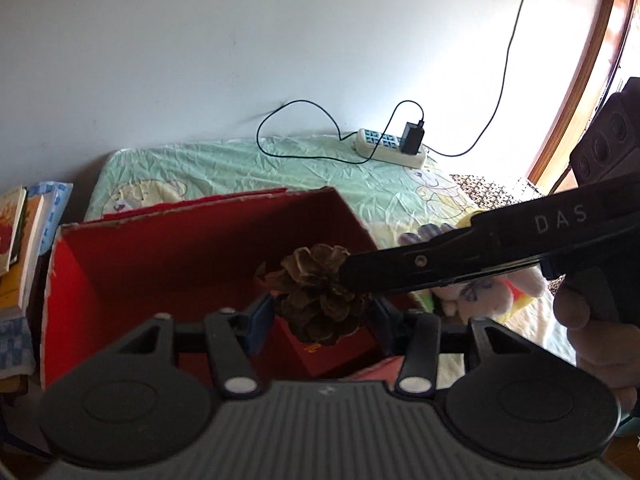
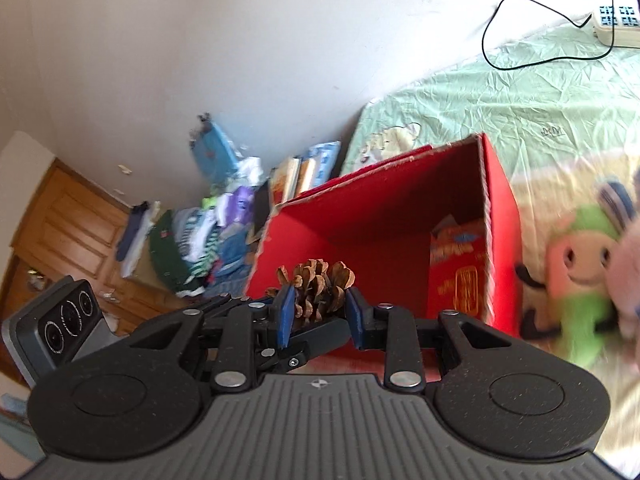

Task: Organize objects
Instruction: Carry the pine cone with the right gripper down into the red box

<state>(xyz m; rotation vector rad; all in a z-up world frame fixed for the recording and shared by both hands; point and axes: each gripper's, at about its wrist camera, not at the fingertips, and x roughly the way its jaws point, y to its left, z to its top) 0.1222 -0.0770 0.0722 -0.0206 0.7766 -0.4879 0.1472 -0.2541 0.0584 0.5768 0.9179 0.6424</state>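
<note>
Blue-padded left tool (image 1: 316, 320) and right tool (image 2: 318, 310) both pinch our brown pine cone (image 2: 318, 286), held above the open red cardboard box (image 2: 500, 216). Drop pending; plush toys (image 2: 580, 264) on bed remain.

Green-sheeted bed (image 1: 304, 168), red box (image 1: 168, 264), power strip (image 1: 390, 146), plush toys (image 2: 580, 264)

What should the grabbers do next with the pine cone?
Probably the left gripper should let go and back away. Both it and the right gripper seem to pinch the pine cone at once, above the open red box, so only one needs to hold it before lowering it in.
</note>
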